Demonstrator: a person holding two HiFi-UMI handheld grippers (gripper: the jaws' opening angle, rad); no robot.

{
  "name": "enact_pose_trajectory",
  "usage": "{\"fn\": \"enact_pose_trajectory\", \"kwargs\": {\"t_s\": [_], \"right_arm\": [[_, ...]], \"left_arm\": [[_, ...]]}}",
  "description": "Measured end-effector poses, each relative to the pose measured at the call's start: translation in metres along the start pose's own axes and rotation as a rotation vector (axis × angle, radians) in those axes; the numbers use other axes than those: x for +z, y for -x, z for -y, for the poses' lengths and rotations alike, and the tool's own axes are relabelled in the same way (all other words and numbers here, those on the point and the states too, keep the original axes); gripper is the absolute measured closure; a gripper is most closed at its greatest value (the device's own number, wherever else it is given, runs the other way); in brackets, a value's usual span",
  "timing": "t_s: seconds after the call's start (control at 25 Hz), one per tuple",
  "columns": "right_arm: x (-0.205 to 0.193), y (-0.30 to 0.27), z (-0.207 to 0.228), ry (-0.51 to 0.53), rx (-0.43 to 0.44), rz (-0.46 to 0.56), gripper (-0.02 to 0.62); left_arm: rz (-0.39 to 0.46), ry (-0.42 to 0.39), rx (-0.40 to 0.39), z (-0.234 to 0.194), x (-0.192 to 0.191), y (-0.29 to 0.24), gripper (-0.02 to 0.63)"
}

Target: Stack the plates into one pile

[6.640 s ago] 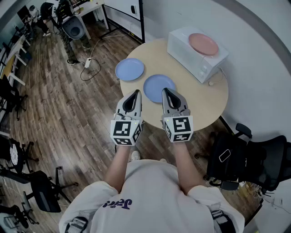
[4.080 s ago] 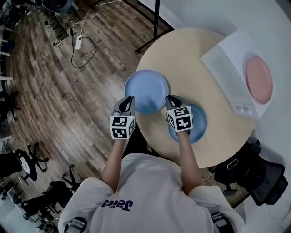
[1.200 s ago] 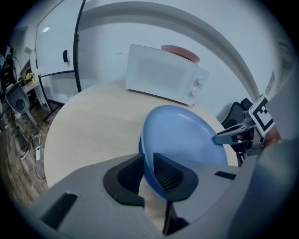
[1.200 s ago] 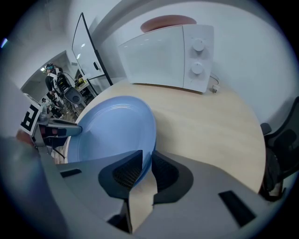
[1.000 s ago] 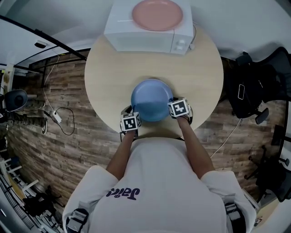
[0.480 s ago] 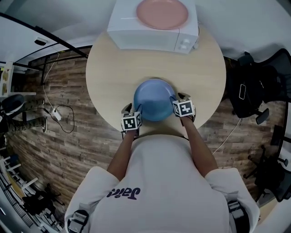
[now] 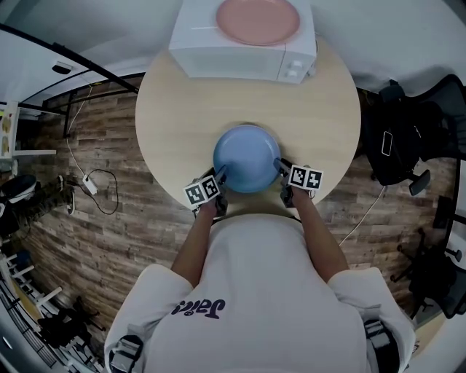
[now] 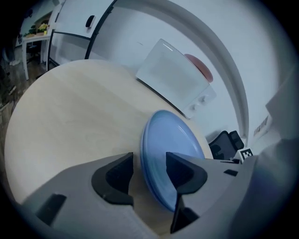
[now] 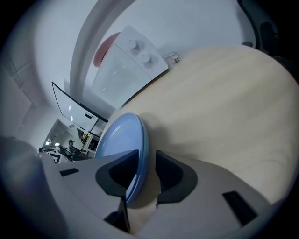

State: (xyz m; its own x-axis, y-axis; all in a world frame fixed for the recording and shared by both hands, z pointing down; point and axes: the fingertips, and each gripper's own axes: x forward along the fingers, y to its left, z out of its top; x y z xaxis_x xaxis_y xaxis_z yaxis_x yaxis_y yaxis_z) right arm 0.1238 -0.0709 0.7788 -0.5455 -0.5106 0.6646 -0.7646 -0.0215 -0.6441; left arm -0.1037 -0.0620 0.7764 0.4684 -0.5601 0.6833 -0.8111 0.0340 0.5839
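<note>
Blue plates are seen lying flat on the round table, in front of the microwave and on the side of the tabletop farthest from it. In the left gripper view two rims seem to be layered, so two plates are probably stacked; the blur leaves this uncertain.

The left gripper is placed at the stack's edge, left of the microwave's centre line. Its jaws are spread, with the plate rim between them and a gap visible at the outer jaw. The right gripper is placed at the opposite edge; its jaws are likewise spread astride the rim, not pressed onto it.

A pink plate is seen on top of the microwave, well apart from the blue stack.

A broad band of bare tabletop lies between the stack and the microwave's front. The table's rim farthest from the microwave runs just behind both grippers.
</note>
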Motion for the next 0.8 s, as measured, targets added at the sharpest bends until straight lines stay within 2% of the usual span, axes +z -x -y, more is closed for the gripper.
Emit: {"fn": "enact_pose_trajectory", "kwargs": {"t_s": [0.04,0.08,0.12,0.16,0.36,0.48,0.6,0.8], "right_arm": [[0.000,-0.001,-0.002,0.010,0.003,-0.003,0.490],[0.000,-0.001,-0.004,0.017,0.003,-0.005,0.524],[0.000,-0.001,-0.004,0.026,-0.002,-0.009,0.526],[-0.001,-0.001,-0.004,0.039,-0.012,-0.016,0.528],[0.000,-0.001,-0.004,0.078,-0.074,-0.079,0.528],[0.007,0.003,-0.010,0.089,-0.101,-0.102,0.529],[0.021,0.010,-0.024,0.086,-0.095,-0.102,0.529],[0.060,0.033,-0.056,0.082,-0.064,-0.054,0.528]], "left_arm": [[-0.006,-0.006,0.010,-0.001,-0.002,-0.001,0.395],[-0.011,-0.019,0.027,-0.002,-0.003,-0.001,0.452],[-0.016,-0.031,0.047,-0.004,-0.005,-0.001,0.502],[-0.019,-0.034,0.063,-0.005,-0.006,-0.001,0.525],[-0.026,-0.011,0.100,-0.002,0.001,0.002,0.537],[-0.041,0.030,0.115,0.004,0.008,0.008,0.537],[-0.035,0.098,0.141,0.014,0.026,0.021,0.543],[-0.028,0.084,0.129,0.044,0.068,0.038,0.546]]}}
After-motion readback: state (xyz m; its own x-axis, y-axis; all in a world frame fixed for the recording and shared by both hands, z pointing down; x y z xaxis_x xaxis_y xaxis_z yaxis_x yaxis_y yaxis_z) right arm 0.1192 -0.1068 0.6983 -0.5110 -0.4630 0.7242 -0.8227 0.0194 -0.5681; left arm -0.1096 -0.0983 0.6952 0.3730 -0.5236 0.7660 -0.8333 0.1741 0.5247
